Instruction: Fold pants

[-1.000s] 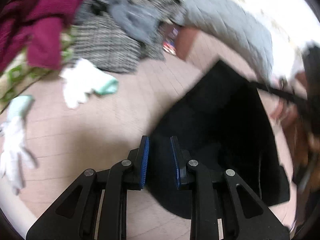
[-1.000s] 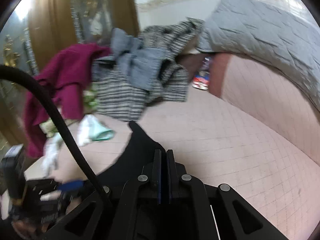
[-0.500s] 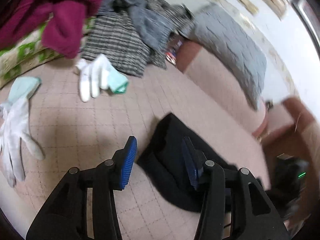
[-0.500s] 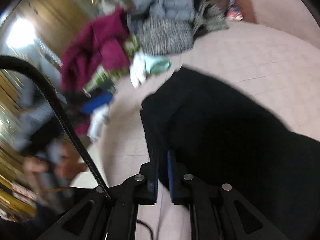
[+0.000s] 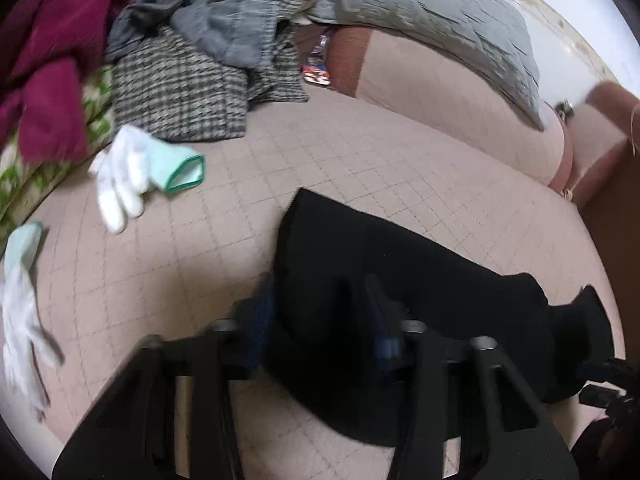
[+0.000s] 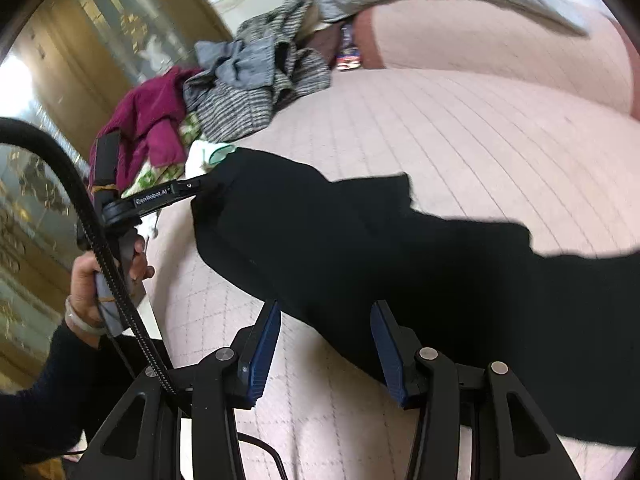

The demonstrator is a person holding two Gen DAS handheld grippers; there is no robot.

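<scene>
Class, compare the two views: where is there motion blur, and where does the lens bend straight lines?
Left wrist view: the left gripper is smeared, the black pants sharper. Right wrist view: the right gripper is crisp; quilted pink bed cover lines bow outward.

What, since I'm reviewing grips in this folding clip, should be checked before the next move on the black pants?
1. Left gripper has cloth: ok. It is shut on a bunch of the black pants, though that view is blurred.
2. Right gripper has cloth: not ok. Its jaws are opening; the pants' edge lies between the fingers, and the pads are not pressing on it.
3. Pants lying flat: not ok. The end away from the left gripper is rumpled.
4. Nearest white glove off the pants: ok, apart from them.
5. Clothes pile clear: ok, well beyond the pants.
6. Layers aligned: cannot tell; black on black.
</scene>
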